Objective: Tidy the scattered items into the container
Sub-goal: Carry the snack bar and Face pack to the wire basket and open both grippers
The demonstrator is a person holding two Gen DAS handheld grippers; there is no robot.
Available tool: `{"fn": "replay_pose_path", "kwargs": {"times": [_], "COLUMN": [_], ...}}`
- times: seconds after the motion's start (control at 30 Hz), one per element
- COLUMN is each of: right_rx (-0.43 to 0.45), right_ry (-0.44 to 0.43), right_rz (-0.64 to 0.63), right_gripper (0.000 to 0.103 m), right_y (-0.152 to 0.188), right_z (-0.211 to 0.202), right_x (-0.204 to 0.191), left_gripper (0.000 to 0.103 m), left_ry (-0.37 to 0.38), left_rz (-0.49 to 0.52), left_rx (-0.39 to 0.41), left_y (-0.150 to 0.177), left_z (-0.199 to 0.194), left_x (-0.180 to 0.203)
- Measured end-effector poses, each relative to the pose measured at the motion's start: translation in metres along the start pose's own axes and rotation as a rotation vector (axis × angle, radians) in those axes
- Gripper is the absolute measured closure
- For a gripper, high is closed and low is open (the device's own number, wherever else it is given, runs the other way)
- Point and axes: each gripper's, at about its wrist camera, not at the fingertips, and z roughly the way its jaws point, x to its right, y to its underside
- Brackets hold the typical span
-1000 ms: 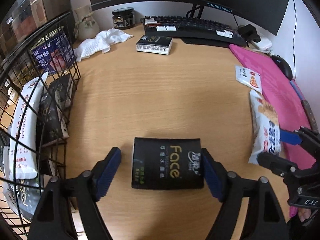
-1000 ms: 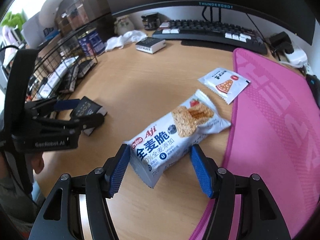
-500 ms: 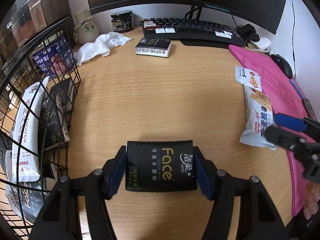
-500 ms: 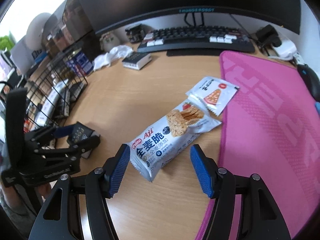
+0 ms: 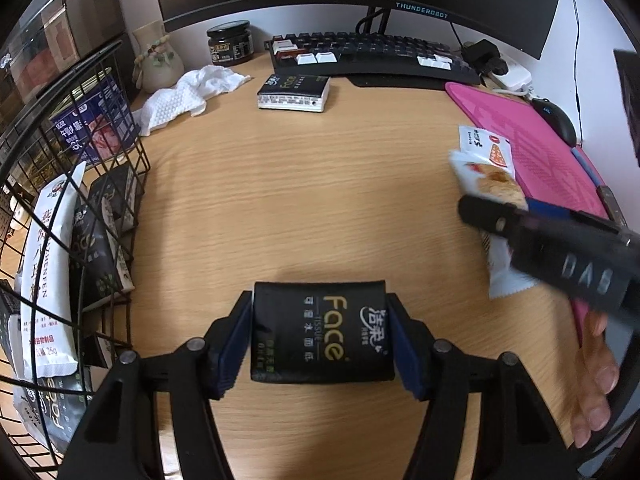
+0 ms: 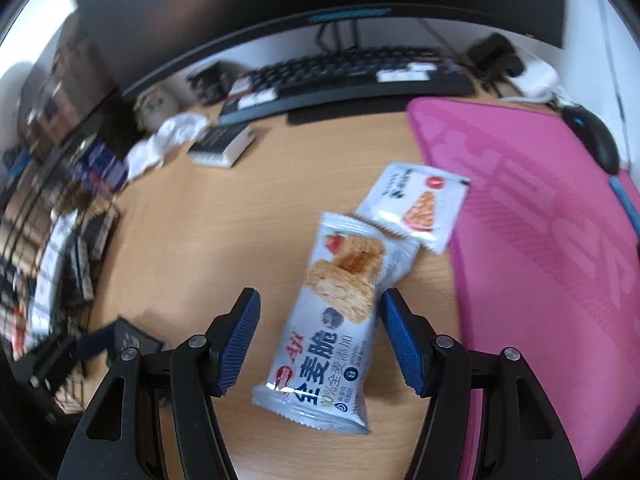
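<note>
A black "Face" tissue pack (image 5: 322,336) lies on the wooden desk, and my left gripper (image 5: 320,308) is shut on it, both blue pads pressing its sides. In the right wrist view a white wheat snack bar (image 6: 340,304) lies lengthwise between the jaws of my right gripper (image 6: 320,300). Those jaws are closing, with a gap still showing on the left side. A small white sachet (image 6: 416,204) rests just beyond the bar. The black wire basket (image 5: 80,184) stands at the left, holding several packets.
A second tissue pack (image 5: 294,88) and a white cloth (image 5: 188,92) lie near the keyboard (image 5: 372,56). A pink mat (image 6: 540,240) covers the right side, with a mouse (image 6: 596,140) at its far corner. A jar (image 5: 230,42) and vase (image 5: 154,56) stand at the back.
My left gripper closed onto the tissue pack. My right gripper rolled and shifted, so the snack bar now lies lengthwise between its jaws, which have narrowed a little.
</note>
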Motion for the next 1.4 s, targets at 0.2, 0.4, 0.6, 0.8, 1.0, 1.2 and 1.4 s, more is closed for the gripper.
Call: {"fn": "replay_pose_path", "kwargs": {"times": [0.2,0.4,0.6,0.8,1.0,1.2,1.4], "right_rx": [-0.004,0.044,0.183,0.241,0.169,0.055,0.076], "right_ry": [-0.015,-0.056,-0.099,-0.287,-0.455,-0.566,-0.563], "right_rz": [-0.113,-0.133,-0.191,-0.347,-0.541,-0.603,-0.597], "right_gripper": [0.065,0.065,0.065,0.065,0.065,0.064,0.053], "right_y": [0.011,0.018,-0.002,-0.036,-0.042,-0.030,-0.027], "right_z": [-0.010,-0.038,-0.102,-0.149,-0.130,-0.088,-0.073], "right_x": [0.007,0.017,0.007,-0.061,-0.185,-0.258,-0.258], "left_gripper": [0.035,0.035,0.035,0.035,0.035,0.034,0.028], "left_ry": [0.006,0.000,0.027,-0.086,-0.290,-0.322,-0.294], "left_rz": [-0.019,-0.004,0.002,-0.127,-0.272,-0.386,-0.397], "left_rx": [0.010,0.073,0.250,0.408,0.389,0.354,0.321], "left_y": [-0.005,-0.018,-0.036,-0.038,-0.015,0.005,0.012], "left_z": [0.001,-0.021,-0.095,-0.166,-0.178,-0.169,-0.157], "left_x": [0.004,0.016,0.018,-0.049,-0.136,-0.188,-0.191]}}
